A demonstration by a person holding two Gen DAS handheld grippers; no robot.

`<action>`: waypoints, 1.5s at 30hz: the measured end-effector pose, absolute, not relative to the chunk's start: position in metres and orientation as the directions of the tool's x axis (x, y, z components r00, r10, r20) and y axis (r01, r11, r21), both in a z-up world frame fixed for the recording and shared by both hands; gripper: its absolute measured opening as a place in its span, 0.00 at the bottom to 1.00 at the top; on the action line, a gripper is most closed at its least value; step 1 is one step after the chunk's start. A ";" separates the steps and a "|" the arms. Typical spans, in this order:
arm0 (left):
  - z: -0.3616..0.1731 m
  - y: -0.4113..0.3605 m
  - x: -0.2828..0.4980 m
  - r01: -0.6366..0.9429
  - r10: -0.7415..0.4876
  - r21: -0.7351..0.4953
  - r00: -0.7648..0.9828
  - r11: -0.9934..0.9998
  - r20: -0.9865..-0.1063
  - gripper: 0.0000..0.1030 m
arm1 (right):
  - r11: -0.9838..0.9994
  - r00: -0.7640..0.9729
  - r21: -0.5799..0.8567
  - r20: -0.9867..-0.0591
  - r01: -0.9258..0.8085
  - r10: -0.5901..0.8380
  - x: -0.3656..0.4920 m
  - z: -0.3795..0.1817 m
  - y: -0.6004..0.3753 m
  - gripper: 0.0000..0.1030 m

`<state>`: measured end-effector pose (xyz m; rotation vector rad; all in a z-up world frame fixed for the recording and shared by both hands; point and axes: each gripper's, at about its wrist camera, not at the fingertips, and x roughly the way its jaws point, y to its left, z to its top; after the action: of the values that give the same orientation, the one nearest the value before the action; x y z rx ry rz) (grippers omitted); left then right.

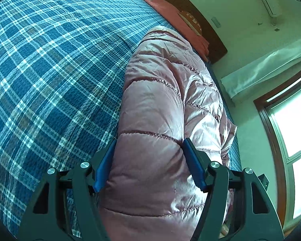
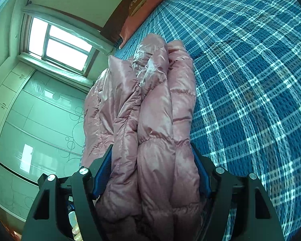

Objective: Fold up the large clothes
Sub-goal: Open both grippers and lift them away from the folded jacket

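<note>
Shiny pink quilted puffer jacket (image 1: 162, 100) is seen bunched lengthwise on blue-white plaid bedspread (image 1: 50, 70), near bed edge by window (image 2: 60, 46). Left gripper (image 1: 149, 164) clamped w/ thick jacket fold betw. blue pads. Right gripper (image 2: 152, 166) likewise clenched on several jacket layers.

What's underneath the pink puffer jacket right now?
The pink puffer jacket lies on a blue plaid bedspread, which shows all around it. Anything directly beneath the bunched padding is covered.
</note>
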<state>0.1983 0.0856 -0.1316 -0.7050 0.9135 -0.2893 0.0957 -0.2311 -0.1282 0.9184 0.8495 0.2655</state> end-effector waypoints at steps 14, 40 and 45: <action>-0.120 0.082 0.189 -0.057 -0.458 -0.604 0.597 0.795 -0.658 0.65 | 0.636 0.668 0.752 -0.565 0.175 0.484 0.069 -0.113 -0.224 0.68; -0.044 0.050 0.101 0.042 -0.147 -0.170 0.724 0.985 -0.674 0.77 | 0.902 0.724 0.379 -0.679 0.207 0.119 -0.054 -0.009 -0.152 0.68; -0.026 0.044 0.083 0.050 -0.107 -0.105 0.753 0.993 -0.649 0.84 | 0.919 0.734 0.332 -0.676 0.212 0.075 -0.063 0.006 -0.145 0.68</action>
<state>0.0833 0.0441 -0.0256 -0.0832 0.7126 -0.0857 -0.0631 -0.1450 0.0060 0.4071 0.7487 -0.0779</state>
